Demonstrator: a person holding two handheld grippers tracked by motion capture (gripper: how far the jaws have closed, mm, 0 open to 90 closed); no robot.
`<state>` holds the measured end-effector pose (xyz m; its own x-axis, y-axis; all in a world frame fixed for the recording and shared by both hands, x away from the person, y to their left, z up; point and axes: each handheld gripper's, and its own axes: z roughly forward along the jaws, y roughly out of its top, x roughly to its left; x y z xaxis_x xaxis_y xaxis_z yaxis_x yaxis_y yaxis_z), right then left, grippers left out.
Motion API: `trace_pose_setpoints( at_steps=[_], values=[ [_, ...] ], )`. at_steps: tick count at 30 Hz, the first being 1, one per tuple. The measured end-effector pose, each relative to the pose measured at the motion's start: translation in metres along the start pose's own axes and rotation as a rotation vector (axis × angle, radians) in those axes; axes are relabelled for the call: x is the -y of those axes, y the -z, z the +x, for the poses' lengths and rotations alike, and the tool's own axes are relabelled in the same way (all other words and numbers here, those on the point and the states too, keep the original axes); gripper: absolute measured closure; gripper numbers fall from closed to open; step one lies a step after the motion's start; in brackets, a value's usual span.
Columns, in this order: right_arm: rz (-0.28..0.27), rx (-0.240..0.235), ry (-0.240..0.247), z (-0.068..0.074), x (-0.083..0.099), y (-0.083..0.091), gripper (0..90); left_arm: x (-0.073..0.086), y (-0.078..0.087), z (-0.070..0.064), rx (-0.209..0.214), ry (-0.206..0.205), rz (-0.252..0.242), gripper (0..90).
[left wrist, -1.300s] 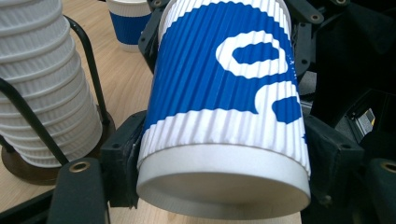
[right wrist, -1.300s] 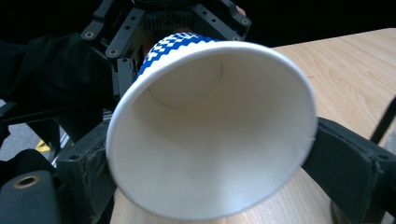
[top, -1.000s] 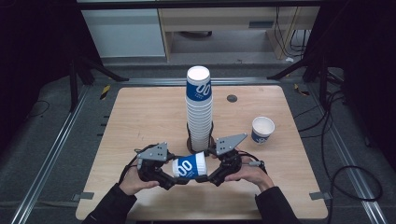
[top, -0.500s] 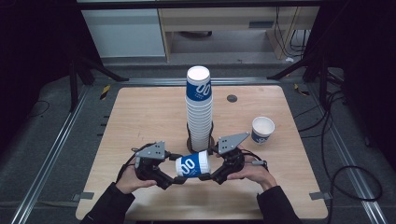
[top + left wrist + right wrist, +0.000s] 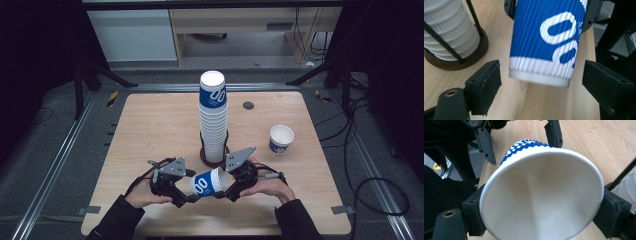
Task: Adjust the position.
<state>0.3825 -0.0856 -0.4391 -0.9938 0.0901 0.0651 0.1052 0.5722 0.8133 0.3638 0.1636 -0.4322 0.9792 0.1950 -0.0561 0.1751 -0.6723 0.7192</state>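
A blue-and-white ribbed paper cup lies sideways in the air over the table's front edge. My right gripper is shut on its open rim. In the right gripper view both pads press the rim of the cup and squash it slightly, with the right gripper looking into the white inside. My left gripper is at the cup's base, open. In the left gripper view the cup hangs between the jaws of the left gripper with a gap on each side.
A tall stack of matching cups stands in a dark wire holder on a round base, just behind the grippers. A single upright cup sits at the right of the wooden table. A small dark disc lies farther back.
The left gripper has shifted slightly by the cup's base. The cup stays sideways in the right gripper, almost where it was.
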Motion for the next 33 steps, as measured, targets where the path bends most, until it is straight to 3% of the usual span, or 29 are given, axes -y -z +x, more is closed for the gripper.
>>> trace_pose_setpoints(
  at_steps=[8, 14, 22, 29, 33],
  values=[
    [0.053, -0.019, 0.03, 0.005, -0.002, -0.014, 15.7, 0.0, -0.017, -0.006, 0.011, -0.038, 0.091, 19.6],
    [0.048, -0.024, 0.035, 0.007, -0.004, -0.015, 15.7, 0.001, -0.019, -0.007, 0.013, -0.034, 0.087, 26.4],
    [0.055, -0.02, 0.042, 0.007, -0.004, -0.016, 15.1, 0.0, -0.02, -0.008, 0.0, -0.049, 0.097, 27.5],
    [0.011, 0.012, 0.036, 0.006, -0.005, -0.014, 9.0, 0.0, -0.014, -0.003, -0.019, -0.025, 0.068, 27.6],
    [-0.043, 0.033, 0.018, 0.003, -0.007, -0.007, 7.2, 0.001, -0.008, 0.0, -0.026, -0.004, 0.044, 27.6]
  ],
)
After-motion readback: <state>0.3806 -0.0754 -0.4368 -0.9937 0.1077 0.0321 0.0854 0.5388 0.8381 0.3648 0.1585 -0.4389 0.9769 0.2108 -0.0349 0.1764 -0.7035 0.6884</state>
